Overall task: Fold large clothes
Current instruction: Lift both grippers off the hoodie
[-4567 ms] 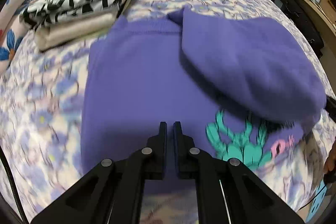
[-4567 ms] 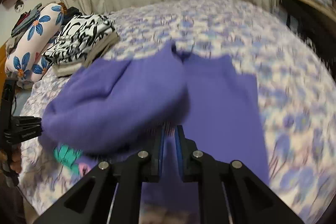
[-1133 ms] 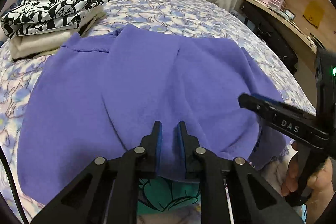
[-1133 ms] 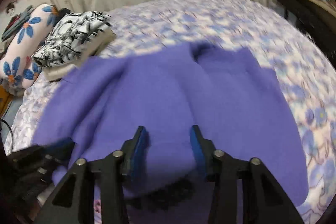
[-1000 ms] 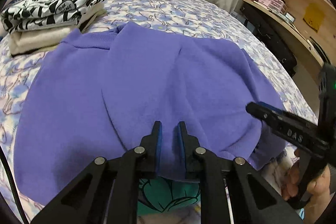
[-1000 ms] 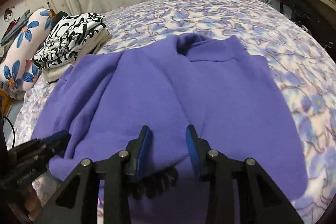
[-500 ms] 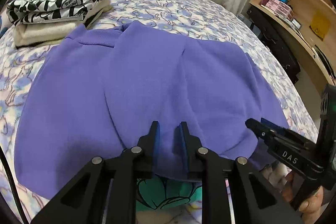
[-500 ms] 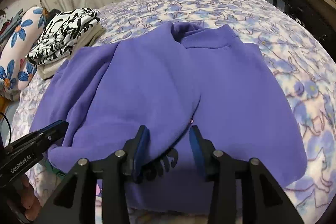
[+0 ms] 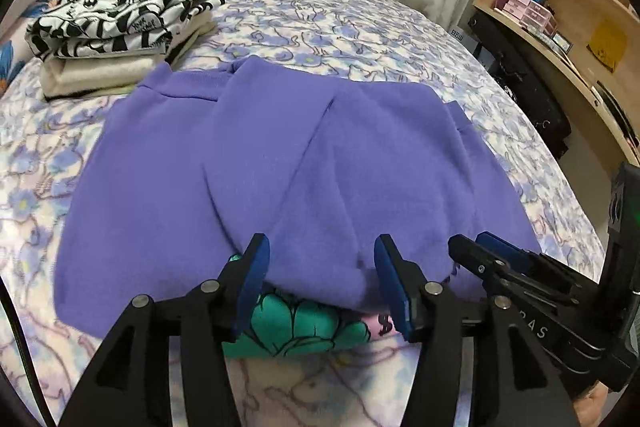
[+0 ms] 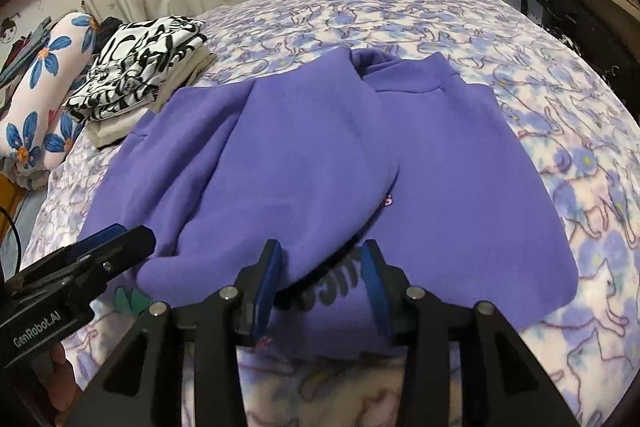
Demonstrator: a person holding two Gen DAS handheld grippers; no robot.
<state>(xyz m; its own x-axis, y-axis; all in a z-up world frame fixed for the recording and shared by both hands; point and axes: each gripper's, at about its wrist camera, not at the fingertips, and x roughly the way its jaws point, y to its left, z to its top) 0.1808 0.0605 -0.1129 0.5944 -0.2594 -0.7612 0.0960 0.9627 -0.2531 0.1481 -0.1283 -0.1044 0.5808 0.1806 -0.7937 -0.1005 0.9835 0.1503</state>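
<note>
A purple sweatshirt (image 9: pixel 280 155) lies flat on the bed, both sleeves folded in over its front, so the teal print (image 9: pixel 296 323) shows only at the near hem. My left gripper (image 9: pixel 322 281) hovers over that hem with its jaws opening. A sleeve's end lies below and between the pads, which do not press it. My right gripper (image 10: pixel 320 285) stands open over the other sleeve's end on the sweatshirt (image 10: pixel 320 147), with the pads clear of the cloth. Each gripper shows in the other's view: the right gripper (image 9: pixel 500 263) and the left gripper (image 10: pixel 108 247).
A stack of folded clothes (image 9: pixel 120 27), black-and-white print on top, sits on the flowered bedspread (image 9: pixel 340 23) beyond the collar. A pillow with blue flowers (image 10: pixel 40 87) lies at the far left. Wooden shelves (image 9: pixel 560 7) and dark furniture stand to the right of the bed.
My left gripper's jaws have spread wide and let the sleeve go, and the gripper has lifted a little. My right gripper has drawn back slightly and stays open. The sleeves lie still.
</note>
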